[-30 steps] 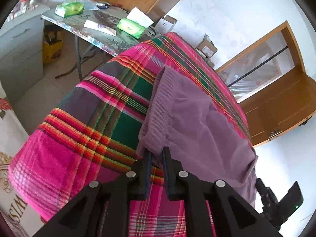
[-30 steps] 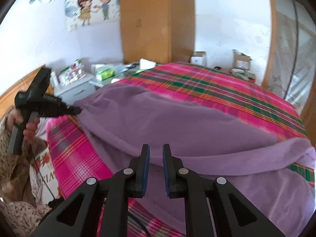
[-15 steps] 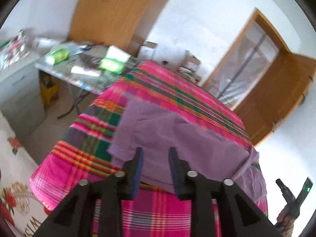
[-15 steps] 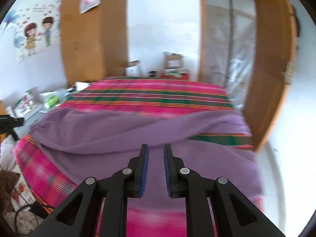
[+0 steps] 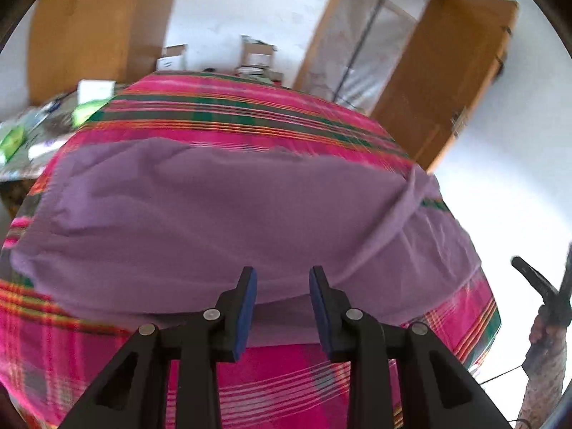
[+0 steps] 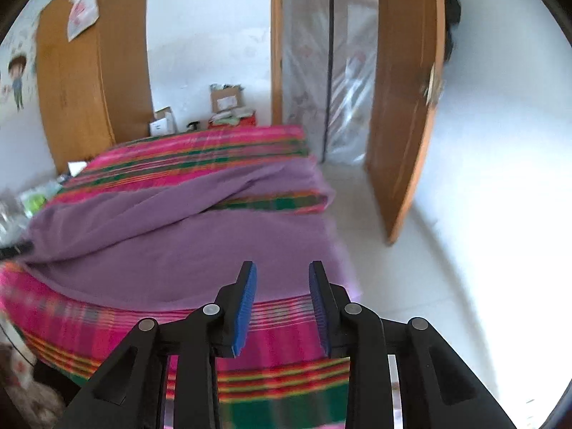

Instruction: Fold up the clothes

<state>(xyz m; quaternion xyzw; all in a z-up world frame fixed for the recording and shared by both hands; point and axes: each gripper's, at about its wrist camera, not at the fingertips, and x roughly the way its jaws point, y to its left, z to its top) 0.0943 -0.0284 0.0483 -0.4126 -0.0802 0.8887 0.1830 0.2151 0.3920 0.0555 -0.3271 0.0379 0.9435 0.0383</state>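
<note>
A purple garment (image 5: 228,214) lies spread across the near half of a bed with a pink, green and orange plaid cover (image 5: 250,107). My left gripper (image 5: 282,279) hovers over the garment's near edge, its jaws opening, nothing between the blue pads. In the right wrist view the same garment (image 6: 200,250) reaches the bed's right corner. My right gripper (image 6: 280,273) hangs above its near edge, jaws also opening and empty. The right gripper (image 5: 536,282) shows at the far right of the left wrist view, in a person's hand.
A cluttered side table (image 5: 43,125) with green packets stands left of the bed. A wooden wardrobe (image 6: 89,71) and cardboard boxes (image 6: 225,98) are behind it. An open wooden door (image 6: 404,107) stands to the right, with pale tiled floor (image 6: 411,286) beside the bed.
Both grippers let go of the purple garment, opened and drew back from the bed. The views swung to the right, and the garment now lies flat.
</note>
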